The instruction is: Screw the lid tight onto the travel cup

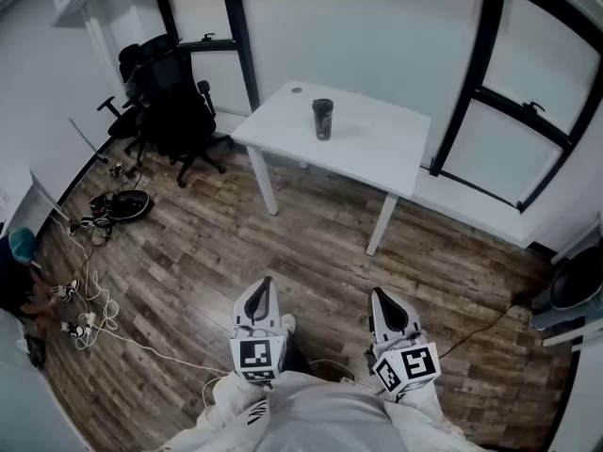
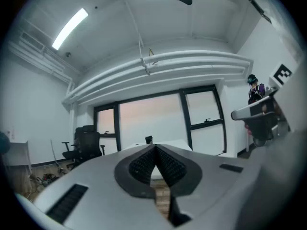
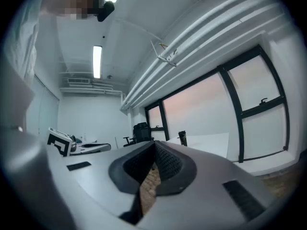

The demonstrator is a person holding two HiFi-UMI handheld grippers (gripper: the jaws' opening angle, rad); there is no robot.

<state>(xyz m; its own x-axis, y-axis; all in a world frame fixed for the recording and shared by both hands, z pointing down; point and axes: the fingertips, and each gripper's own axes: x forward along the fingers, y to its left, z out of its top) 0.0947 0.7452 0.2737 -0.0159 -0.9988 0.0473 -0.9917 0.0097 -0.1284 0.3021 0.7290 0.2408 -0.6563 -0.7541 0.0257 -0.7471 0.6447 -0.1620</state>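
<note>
Travel cup [image 1: 323, 119] upright on white table [image 1: 377, 153], upper centre of head view, well apart from both grippers. Left gripper [image 1: 265, 285] and right gripper [image 1: 378, 297] at bottom centre over wood floor [image 1: 188, 252]. Jaws of each pressed together, nothing between them. Small round item [image 1: 297, 89] near table's far corner; identity unclear.

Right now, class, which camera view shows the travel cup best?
The head view: the travel cup stands upright and whole on the white table, seen from above. The left gripper view shows only a tiny dark shape far off; the right gripper view shows a small, distant side silhouette.
</note>
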